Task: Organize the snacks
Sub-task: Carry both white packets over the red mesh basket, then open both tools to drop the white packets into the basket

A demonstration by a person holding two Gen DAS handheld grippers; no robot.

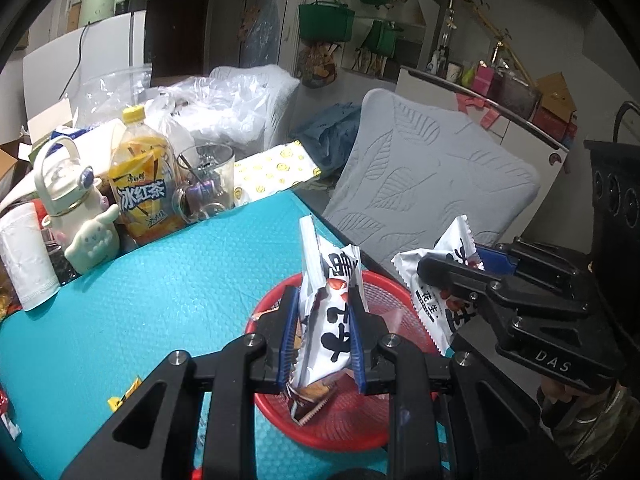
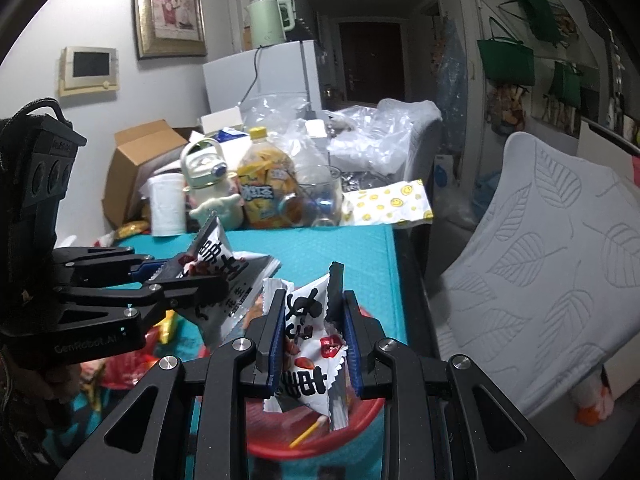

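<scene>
My left gripper (image 1: 323,330) is shut on a white peanut snack packet (image 1: 326,304) and holds it upright over a red mesh basket (image 1: 344,428) on the teal mat. My right gripper (image 2: 314,334) is shut on a second white peanut packet (image 2: 308,344) above the same basket (image 2: 356,436). Each gripper shows in the other's view: the right one (image 1: 452,276) with its packet (image 1: 436,304) at the basket's right, the left one (image 2: 192,276) with its packet (image 2: 220,268) at the left. A brown snack packet (image 1: 314,398) lies in the basket.
At the back of the teal mat (image 1: 140,300) stand a yellow iced-tea bottle (image 1: 142,184), a cream character bottle (image 1: 76,216), a glass mug (image 1: 204,184) and a tissue roll (image 1: 26,256). More snack packets (image 2: 132,360) lie at the left. A grey cushioned chair (image 1: 432,180) stands past the table's right edge.
</scene>
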